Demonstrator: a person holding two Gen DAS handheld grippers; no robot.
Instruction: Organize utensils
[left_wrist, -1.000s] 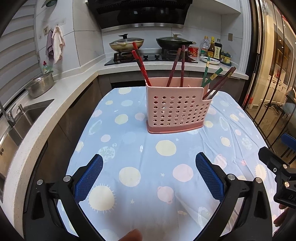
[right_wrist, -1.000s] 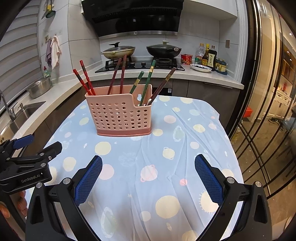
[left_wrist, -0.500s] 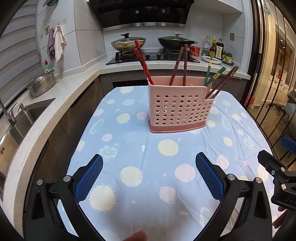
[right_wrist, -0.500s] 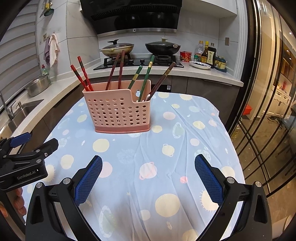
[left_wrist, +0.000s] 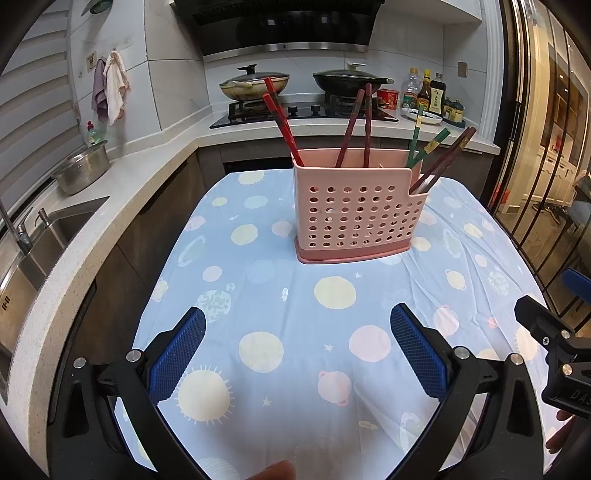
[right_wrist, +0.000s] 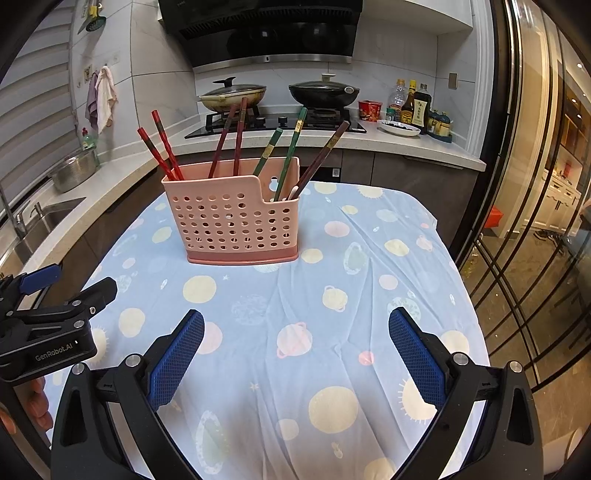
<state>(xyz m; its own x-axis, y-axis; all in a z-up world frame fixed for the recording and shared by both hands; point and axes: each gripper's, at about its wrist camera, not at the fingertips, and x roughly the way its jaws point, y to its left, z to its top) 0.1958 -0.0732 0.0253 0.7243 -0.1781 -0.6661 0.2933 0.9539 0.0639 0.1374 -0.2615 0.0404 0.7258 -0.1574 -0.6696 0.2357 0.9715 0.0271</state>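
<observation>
Left gripper (left_wrist: 297, 347), left wrist view: spread wide, blue pads (left_wrist: 177, 354) empty, low over the near part of the table (left_wrist: 258, 280), nothing between the fingers but the blue planet-print tablecloth (left_wrist: 288, 373). Ahead, toward the far edge of the table: pink perforated utensil caddy (left_wrist: 356, 216), upright on the cloth, well apart from the gripper. Inside it, four pairs of chopsticks: red chopsticks (left_wrist: 282, 123) leaning left at the left end, dark red chopsticks (left_wrist: 356, 123) near the middle, green chopsticks (left_wrist: 424, 144) and brown chopsticks (left_wrist: 448, 155) leaning right in the lower-fronted right end. At the right edge of the table, part of the right gripper's black body. Beyond the table: stove (left_wrist: 295, 110) with two lidded pans, sink (left_wrist: 48, 229) on the left counter.

Right gripper (right_wrist: 295, 345), right wrist view: likewise spread wide, empty, low over the near part of the table (right_wrist: 406, 221). Utensil caddy (right_wrist: 232, 221) ahead and to the left, near the far left corner, upright, apart from both grippers. Red chopsticks (right_wrist: 160, 146) at its left end, dark red chopsticks (right_wrist: 231, 138) beside them, green chopsticks (right_wrist: 290, 151) and brown chopsticks (right_wrist: 325, 155) in the right compartment. Left gripper (right_wrist: 55, 321) by the left edge of the table, fingers apart, fingertips of the holding hand (right_wrist: 35, 402) below it.
</observation>
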